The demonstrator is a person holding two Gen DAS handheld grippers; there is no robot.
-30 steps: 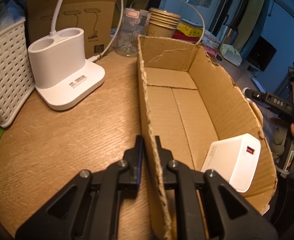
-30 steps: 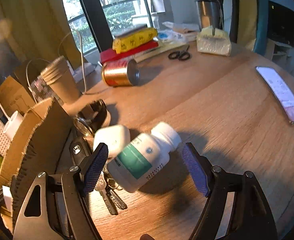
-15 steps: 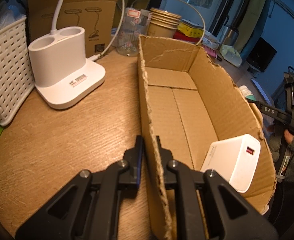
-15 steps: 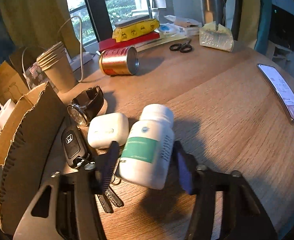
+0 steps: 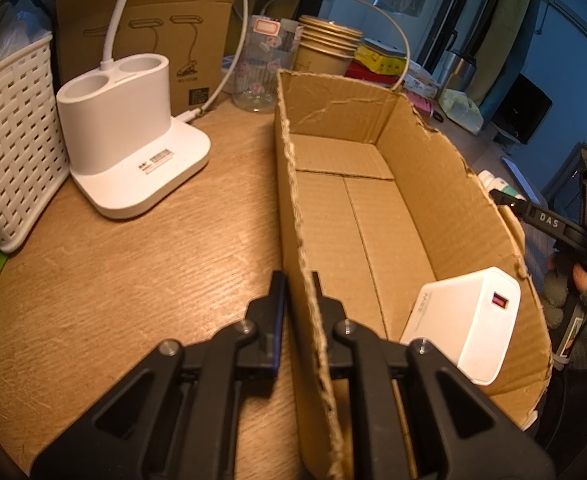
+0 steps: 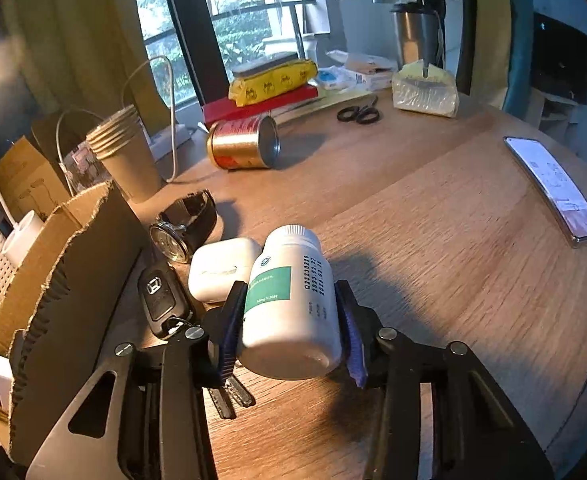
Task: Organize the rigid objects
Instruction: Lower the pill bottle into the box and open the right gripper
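Closing since the earlier frame, the right gripper [image 6: 291, 322] now clamps the white pill bottle [image 6: 289, 304] just beside the cardboard box [image 5: 373, 216], whose near wall the left gripper [image 5: 297, 300] pinches, evidently steadying it for loading.

Charger [image 5: 469, 320] in box [image 5: 425, 184]; dock [image 5: 133, 152] left of box, basket [image 5: 9, 148] farther left on table [image 5: 133, 280].
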